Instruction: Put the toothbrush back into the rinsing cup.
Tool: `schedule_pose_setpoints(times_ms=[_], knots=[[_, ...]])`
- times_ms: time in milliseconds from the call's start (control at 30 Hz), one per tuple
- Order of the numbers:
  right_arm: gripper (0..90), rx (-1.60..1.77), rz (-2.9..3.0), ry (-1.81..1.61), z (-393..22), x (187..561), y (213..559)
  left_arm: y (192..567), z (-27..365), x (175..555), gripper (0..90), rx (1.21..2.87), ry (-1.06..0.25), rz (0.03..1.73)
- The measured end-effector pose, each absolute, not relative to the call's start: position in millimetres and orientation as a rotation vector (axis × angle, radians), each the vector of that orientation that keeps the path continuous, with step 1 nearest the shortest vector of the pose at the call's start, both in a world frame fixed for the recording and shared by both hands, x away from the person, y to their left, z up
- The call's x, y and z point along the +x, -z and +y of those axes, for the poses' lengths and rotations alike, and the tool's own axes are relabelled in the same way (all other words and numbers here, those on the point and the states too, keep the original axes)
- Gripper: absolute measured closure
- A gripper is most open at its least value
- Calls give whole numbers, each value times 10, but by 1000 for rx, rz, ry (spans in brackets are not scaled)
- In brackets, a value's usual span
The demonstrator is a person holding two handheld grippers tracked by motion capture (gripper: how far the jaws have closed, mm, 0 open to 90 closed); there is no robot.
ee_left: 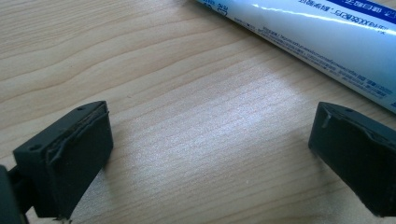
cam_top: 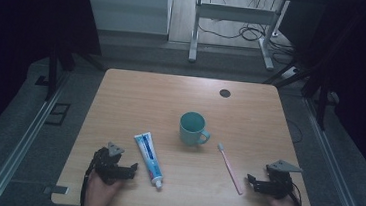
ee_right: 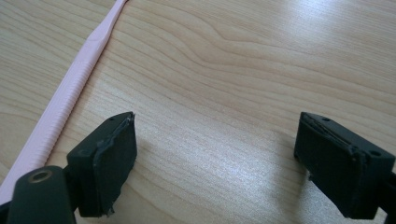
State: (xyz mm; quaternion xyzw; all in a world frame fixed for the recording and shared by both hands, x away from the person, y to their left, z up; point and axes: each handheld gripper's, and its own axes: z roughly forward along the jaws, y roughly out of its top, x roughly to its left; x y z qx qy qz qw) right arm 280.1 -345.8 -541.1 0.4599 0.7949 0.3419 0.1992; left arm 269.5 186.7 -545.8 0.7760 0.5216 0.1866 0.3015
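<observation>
Left gripper [cam_top: 124, 170] is resting low on the near left part of the table [cam_top: 137, 86], its jaws spread wide with nothing between them. In the left gripper view only bare wood is lying between the two black pads [ee_left: 77, 161], and the toothpaste tube [ee_left: 322, 39] is passing just beyond the right-hand one, close to it but apparently not touching. Seen from above, the tube [cam_top: 149, 158] is lying flat just right of this gripper, its white cap pointing at the near edge and its crimped end angling far and left.

Moving right, a teal mug [cam_top: 192, 128] is standing upright near the table's middle, handle turned right and slightly near. Right of it, a pink toothbrush [cam_top: 230, 169] is lying flat, bristles at the far end close to the mug's handle but apart from it, handle running near and right.

Right gripper [cam_top: 256, 183] is sitting at the near right, likewise spread and holding nothing; in the right gripper view the toothbrush handle [ee_right: 70, 98] is running just outside the left pad.

Judging from this layout, the work is at its opening step: both grippers are poised beside their things, with neither yet grasped. The next move probably calls for each gripper to shift sideways until its thing lies between the jaws, then close across the narrow width. The thin toothbrush, flat on the wood, will likely need the jaws brought down low.
</observation>
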Motion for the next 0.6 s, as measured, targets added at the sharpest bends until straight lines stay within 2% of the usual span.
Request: schedule_pose_setpoints(times_ms=[600], knots=[[135, 1267, 2238, -962, -3436, 2773, 5388, 5458, 1867, 2696, 0, 2058, -495, 1383]])
